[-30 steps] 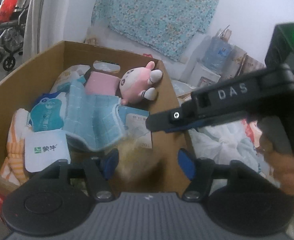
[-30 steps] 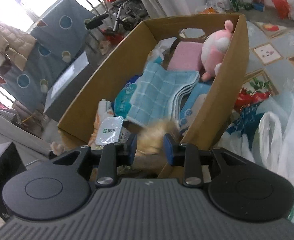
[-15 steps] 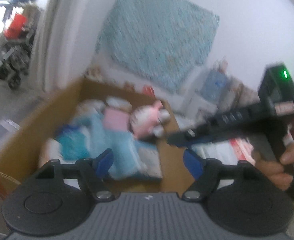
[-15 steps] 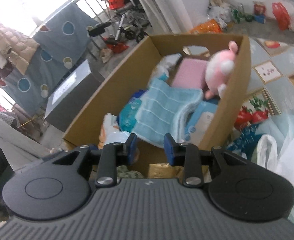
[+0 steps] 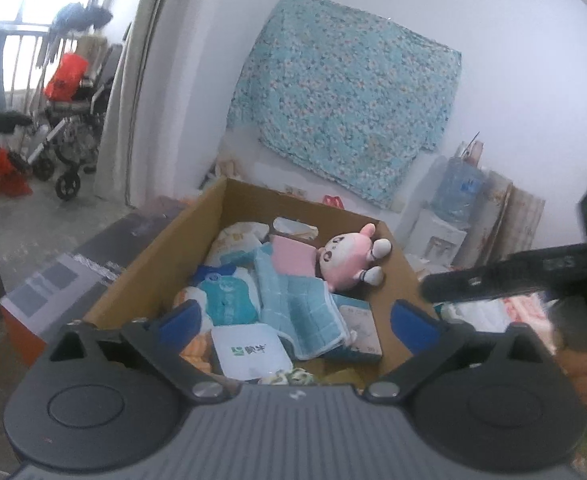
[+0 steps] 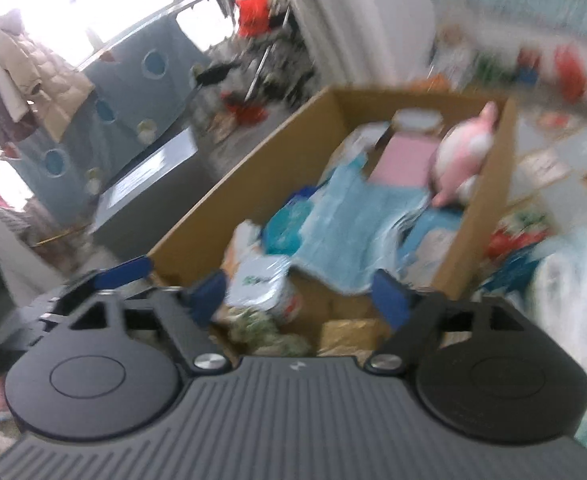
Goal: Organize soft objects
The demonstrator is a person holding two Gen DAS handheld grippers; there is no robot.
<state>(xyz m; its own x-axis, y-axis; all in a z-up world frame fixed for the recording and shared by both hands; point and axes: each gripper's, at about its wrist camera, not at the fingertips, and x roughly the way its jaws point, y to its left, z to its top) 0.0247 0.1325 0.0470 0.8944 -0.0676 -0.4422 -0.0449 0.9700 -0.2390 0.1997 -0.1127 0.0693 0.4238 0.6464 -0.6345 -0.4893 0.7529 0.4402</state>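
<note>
Claws [image 5: 297,320] [image 6: 297,300] now opening empty above box [image 5: 153,264].

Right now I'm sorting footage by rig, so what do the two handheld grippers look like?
The left gripper and the right gripper match: a ribbed grey body, two black round-lobed arms with silver pivot screws, and blue pads on the jaws. In the left wrist view, the right gripper appears side on as a black bar with pale lettering too blurred to read. No cables or sleeves show.
</note>
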